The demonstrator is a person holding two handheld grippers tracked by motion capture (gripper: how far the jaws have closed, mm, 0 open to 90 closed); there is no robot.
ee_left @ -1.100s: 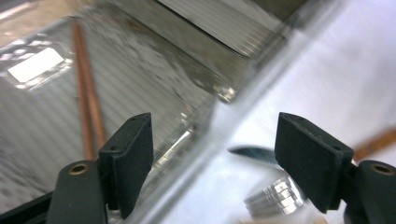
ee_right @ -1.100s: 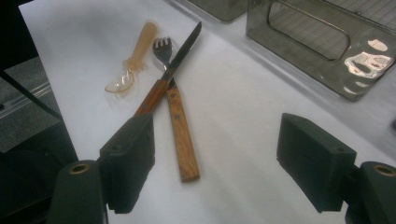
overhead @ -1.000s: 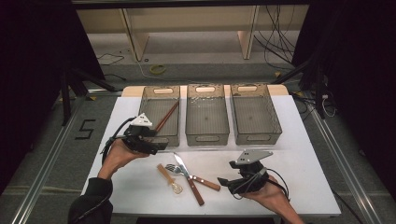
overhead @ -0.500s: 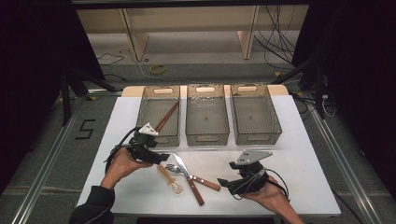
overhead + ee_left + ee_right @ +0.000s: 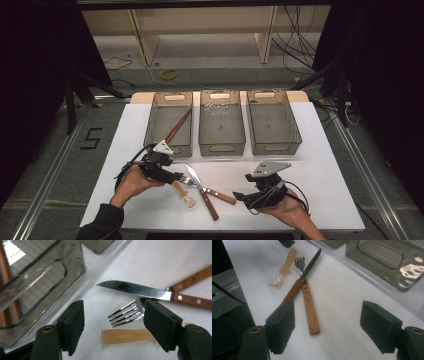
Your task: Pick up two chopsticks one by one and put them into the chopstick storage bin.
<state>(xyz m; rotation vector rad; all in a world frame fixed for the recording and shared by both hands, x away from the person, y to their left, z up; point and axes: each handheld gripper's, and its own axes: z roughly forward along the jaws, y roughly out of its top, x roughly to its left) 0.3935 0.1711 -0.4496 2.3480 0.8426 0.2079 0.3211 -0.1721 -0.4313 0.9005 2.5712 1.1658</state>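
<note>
An amber plastic spoon (image 5: 183,194), a wooden-handled knife (image 5: 194,176) and a wooden-handled fork (image 5: 221,195) lie crossed on the white table, in front of the bins. My left gripper (image 5: 176,177) hovers low over them. Its jaws have just been closing and still stand apart, with the spoon's handle (image 5: 125,336) and the fork's tines (image 5: 127,312) between them (image 5: 113,325), unpressed. The knife blade (image 5: 135,288) lies just beyond. To the right, my right gripper (image 5: 240,196) rests open and empty, its jaws (image 5: 328,325) facing the fork handle (image 5: 310,310), knife (image 5: 305,272) and spoon (image 5: 284,267).
Three grey mesh bins stand in a row at the back: left (image 5: 155,142), middle (image 5: 222,147), right (image 5: 295,137). A brown stick (image 5: 179,125) leans inside the left one. That bin's wall (image 5: 42,282) is close to my left gripper's left jaw.
The left hand has moved right and down, from beside the left bin to the cutlery, and its jaws have narrowed. The right hand has stayed put.
</note>
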